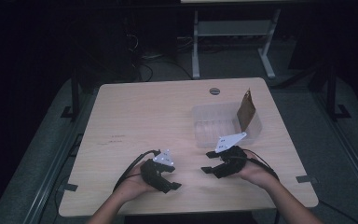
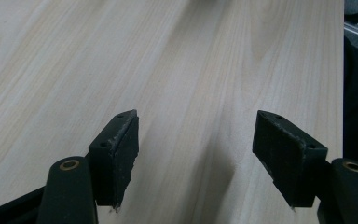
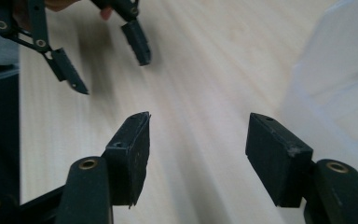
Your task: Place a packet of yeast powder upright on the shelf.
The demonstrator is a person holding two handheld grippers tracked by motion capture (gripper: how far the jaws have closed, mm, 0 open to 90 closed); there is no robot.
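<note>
Two hand-held grippers rest low over the pale wood-grain desk (image 1: 135,121), and neither one holds anything. At the left, the left gripper (image 1: 170,179) sits in the person's left hand (image 1: 133,184) near the front edge, its black jaws spread wide with bare desk between them. To its right, just apart, the right gripper (image 1: 209,163) sits in the right hand (image 1: 256,172), its jaws likewise parted and empty; it lies just in front of the clear, shallow plastic bin (image 1: 200,122). A brown, flat paper or card packet (image 1: 245,112) stands tilted inside the bin, leaning against its far right wall; nothing else can be made out in there. Judging by this, the packet is placed in the bin, and the work looks finished or between steps, with little left beyond possibly drawing the hands back.
</note>
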